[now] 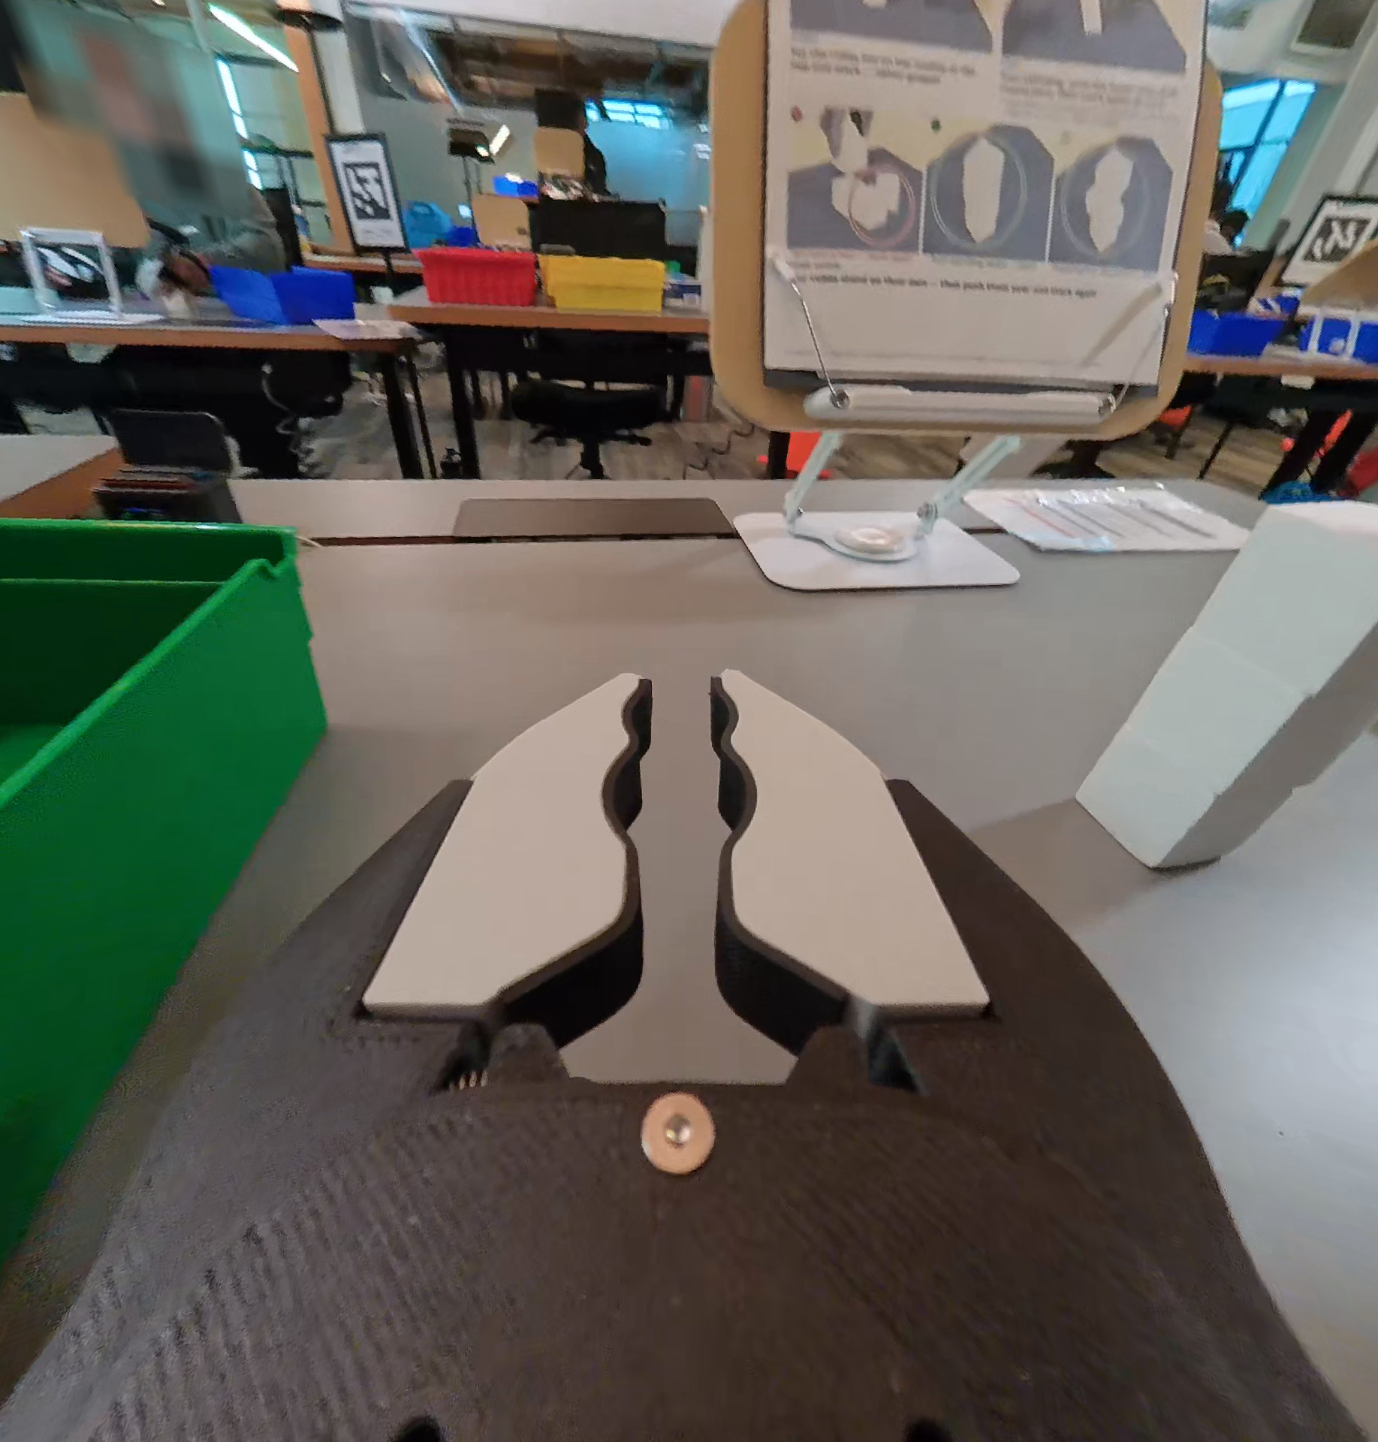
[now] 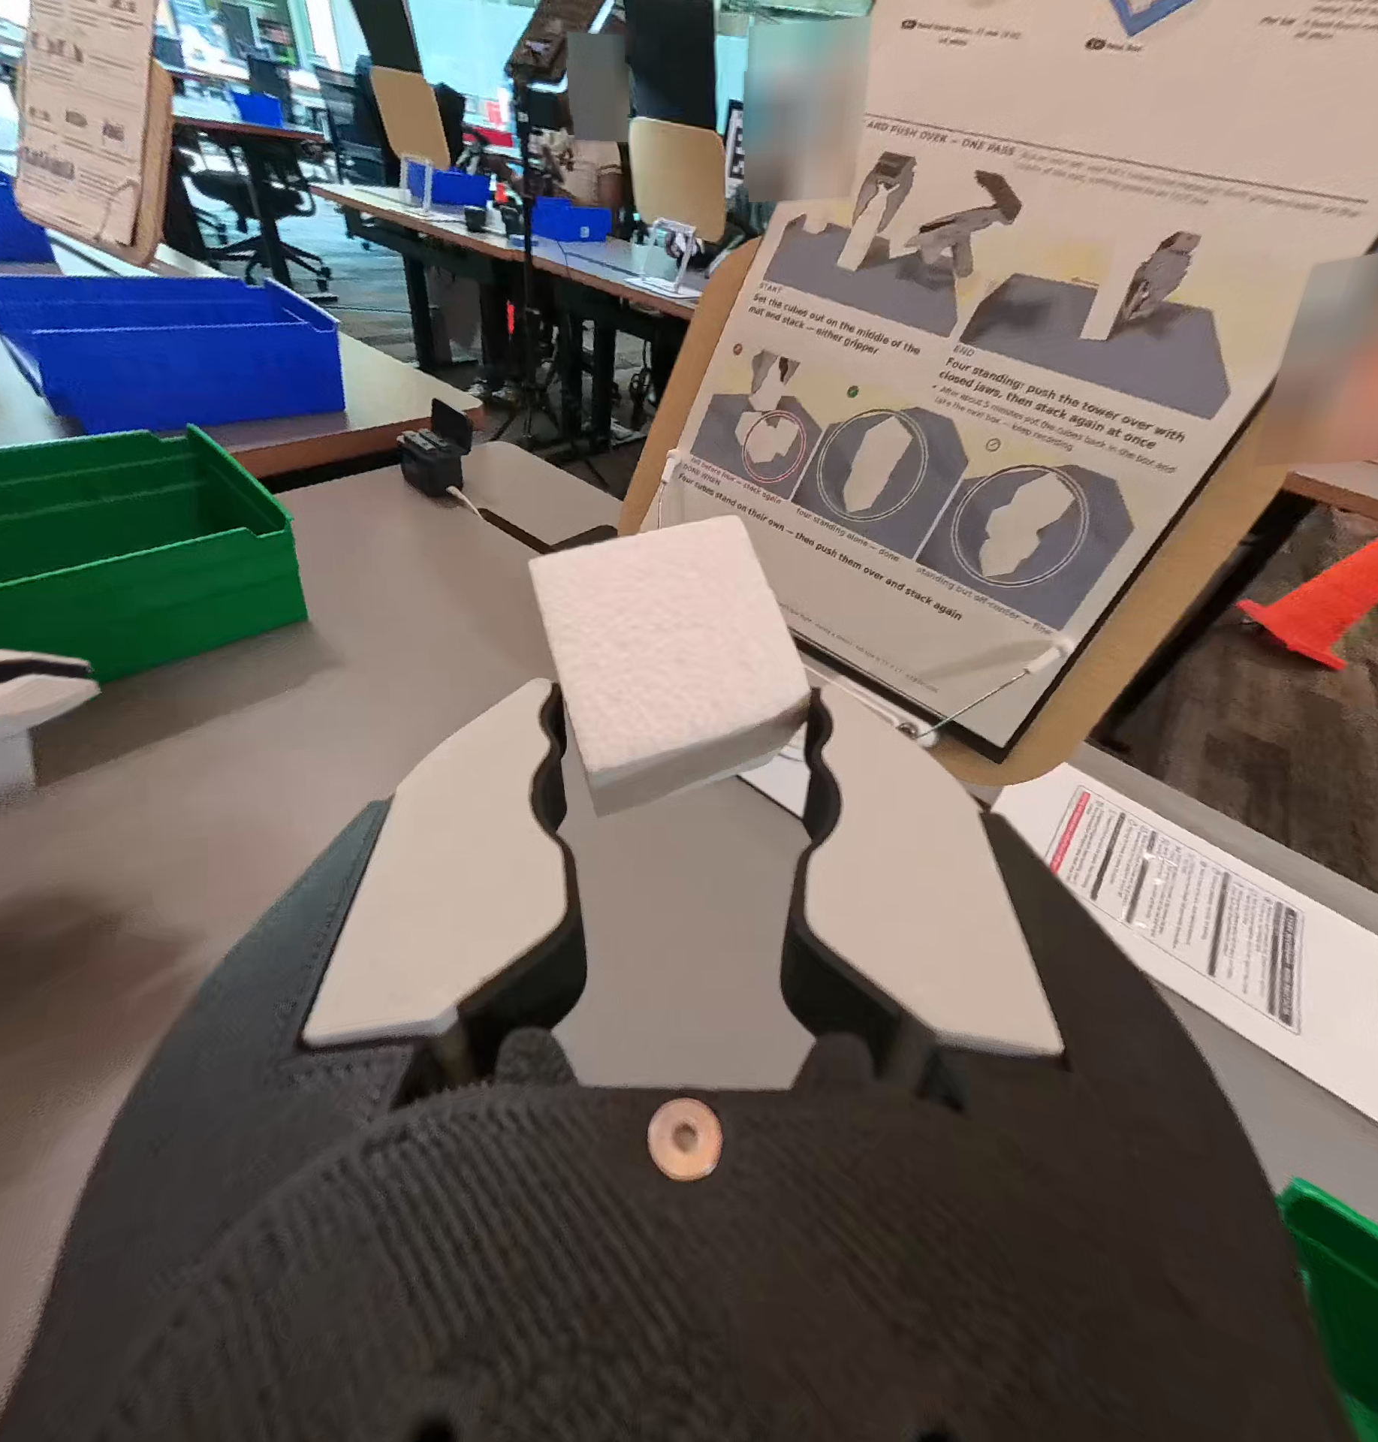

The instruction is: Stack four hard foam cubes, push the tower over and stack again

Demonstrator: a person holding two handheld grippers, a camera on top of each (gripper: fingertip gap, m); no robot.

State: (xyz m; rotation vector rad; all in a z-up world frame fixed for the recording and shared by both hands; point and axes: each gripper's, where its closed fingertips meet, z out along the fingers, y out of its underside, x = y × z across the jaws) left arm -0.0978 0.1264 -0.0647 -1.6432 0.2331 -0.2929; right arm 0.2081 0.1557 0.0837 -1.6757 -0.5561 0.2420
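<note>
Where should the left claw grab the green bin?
Probably the thin side wall of the bin nearest the claw, taken at the rim from above with one finger inside and one outside. The bin looks far wider than the open claw, and its top is open, so only a wall fits.

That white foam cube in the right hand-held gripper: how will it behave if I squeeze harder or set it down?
The white foam cube looks like pebbled foam, so probably very light and likely to dent under a hard squeeze. The right hand-held gripper pinches only its lower corner, tilted, so it may pivot. Flat faces suggest it won't roll.
</note>
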